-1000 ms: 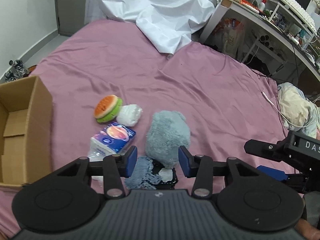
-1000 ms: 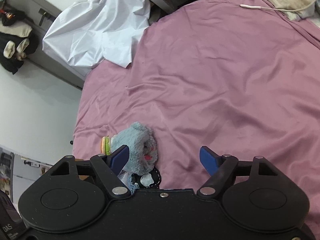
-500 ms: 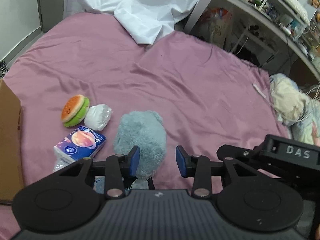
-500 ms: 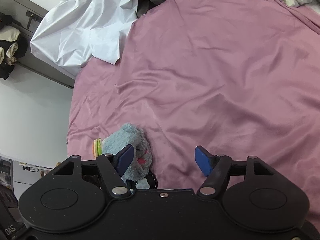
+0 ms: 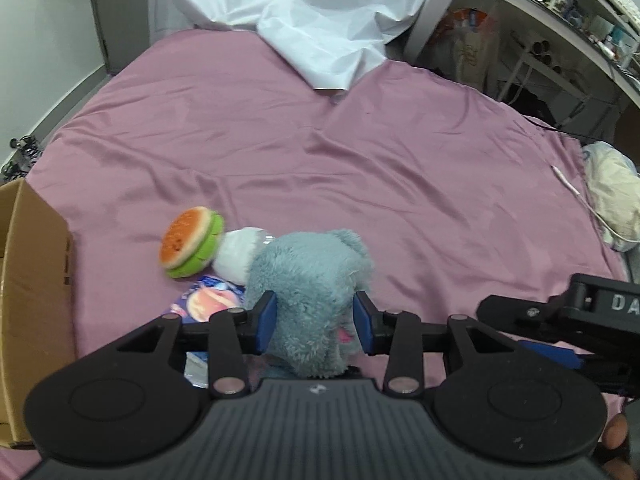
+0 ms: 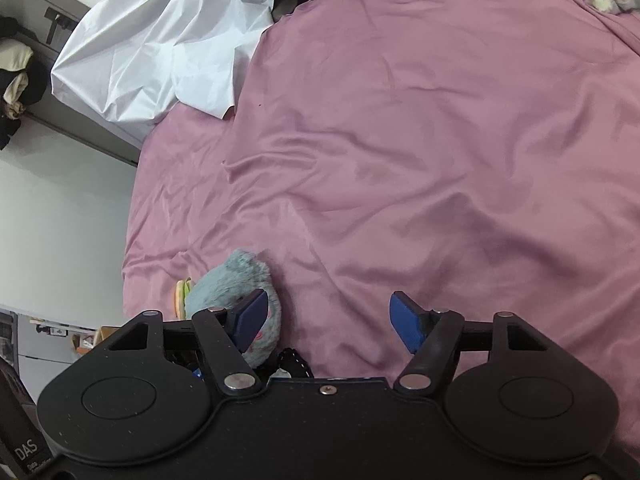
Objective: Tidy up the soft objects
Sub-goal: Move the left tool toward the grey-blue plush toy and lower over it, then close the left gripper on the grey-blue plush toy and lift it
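- Pink bedsheet [image 5: 400, 168] covers bed; white sheet [image 5: 320, 20] bunched at far end.
- Cardboard box [image 5: 32, 280] at L edge.
- L gripper [image 5: 316, 322]: jaws closed onto grey plush toy [image 5: 308, 280], pads pressed into fur both sides.
- R gripper [image 6: 332, 320]: jaws wide, nothing between, over bare sheet, plush just beside its L pad.
- Burger toy [image 5: 190, 242], white bundle [image 5: 238, 252], tissue pack [image 5: 208, 300] clustered just L of plush.

Readable: "DA", cut off by the frame edge, on the right gripper [image 5: 568, 354]; "DAS" on the left gripper [image 6: 28, 450].
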The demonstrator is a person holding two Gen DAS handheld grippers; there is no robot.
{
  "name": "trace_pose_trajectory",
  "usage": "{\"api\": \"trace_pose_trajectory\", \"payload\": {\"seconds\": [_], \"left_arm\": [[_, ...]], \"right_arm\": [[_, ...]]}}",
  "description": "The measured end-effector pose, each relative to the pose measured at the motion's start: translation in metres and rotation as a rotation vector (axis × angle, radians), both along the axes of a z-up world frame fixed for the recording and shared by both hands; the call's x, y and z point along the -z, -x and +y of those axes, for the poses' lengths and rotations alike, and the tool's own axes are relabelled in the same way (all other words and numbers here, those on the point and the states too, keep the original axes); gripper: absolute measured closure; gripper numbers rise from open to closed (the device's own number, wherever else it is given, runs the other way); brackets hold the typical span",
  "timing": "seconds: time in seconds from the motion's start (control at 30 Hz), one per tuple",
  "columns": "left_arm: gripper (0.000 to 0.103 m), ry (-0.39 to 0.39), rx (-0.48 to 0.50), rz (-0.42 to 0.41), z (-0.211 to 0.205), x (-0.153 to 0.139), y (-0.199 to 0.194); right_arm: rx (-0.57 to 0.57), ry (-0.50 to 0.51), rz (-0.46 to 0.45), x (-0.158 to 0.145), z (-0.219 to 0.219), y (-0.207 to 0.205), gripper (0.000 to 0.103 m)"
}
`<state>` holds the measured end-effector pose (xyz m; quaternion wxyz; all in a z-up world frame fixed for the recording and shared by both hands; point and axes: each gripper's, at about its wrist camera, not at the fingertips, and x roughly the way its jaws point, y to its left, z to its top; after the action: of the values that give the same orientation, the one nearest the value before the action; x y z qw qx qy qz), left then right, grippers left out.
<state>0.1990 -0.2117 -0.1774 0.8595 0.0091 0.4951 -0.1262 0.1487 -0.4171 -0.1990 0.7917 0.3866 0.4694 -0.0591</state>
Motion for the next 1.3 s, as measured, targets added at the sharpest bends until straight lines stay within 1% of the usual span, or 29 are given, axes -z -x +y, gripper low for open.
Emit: {"api": "trace_pose_trajectory", "payload": {"seconds": [0.1, 0.27, 0.37, 0.47, 0.57, 0.67, 0.73, 0.87, 1.03, 1.23, 1.3], "left_arm": [[0.063, -0.001, -0.019, 0.008, 0.009, 0.004, -0.005], [0.064, 0.026, -0.037, 0.019, 0.020, 0.011, -0.011], [0.066, 0.052, -0.048, 0.014, 0.025, 0.012, -0.013], [0.068, 0.086, -0.061, 0.018, 0.029, 0.013, -0.013], [0.068, 0.119, -0.071, 0.024, 0.036, 0.015, -0.014], [0.068, 0.134, -0.069, 0.024, 0.039, 0.016, -0.015], [0.068, 0.144, -0.071, 0.028, 0.042, 0.017, -0.017], [0.068, 0.164, -0.083, 0.036, 0.047, 0.017, -0.018], [0.069, 0.186, -0.096, 0.039, 0.051, 0.018, -0.019], [0.071, 0.211, -0.113, 0.052, 0.055, 0.018, -0.019], [0.071, 0.216, -0.116, 0.058, 0.055, 0.017, -0.019]], "right_arm": [[-0.010, 0.004, -0.013, 0.000, 0.003, -0.003, 0.036], [-0.029, 0.010, -0.041, -0.001, 0.011, -0.010, 0.036], [-0.049, 0.007, -0.048, 0.001, 0.017, -0.015, 0.036], [-0.072, -0.018, -0.070, 0.004, 0.023, -0.019, 0.036], [-0.101, -0.032, -0.079, 0.006, 0.030, -0.024, 0.036], [-0.116, -0.033, -0.075, 0.008, 0.036, -0.030, 0.036], [-0.121, -0.028, -0.057, 0.012, 0.040, -0.036, 0.039], [-0.137, -0.031, -0.032, 0.020, 0.048, -0.045, 0.046], [-0.145, -0.067, -0.015, 0.028, 0.053, -0.051, 0.054], [-0.143, -0.123, -0.022, 0.033, 0.054, -0.056, 0.064], [-0.142, -0.144, -0.030, 0.033, 0.054, -0.055, 0.071]]}}
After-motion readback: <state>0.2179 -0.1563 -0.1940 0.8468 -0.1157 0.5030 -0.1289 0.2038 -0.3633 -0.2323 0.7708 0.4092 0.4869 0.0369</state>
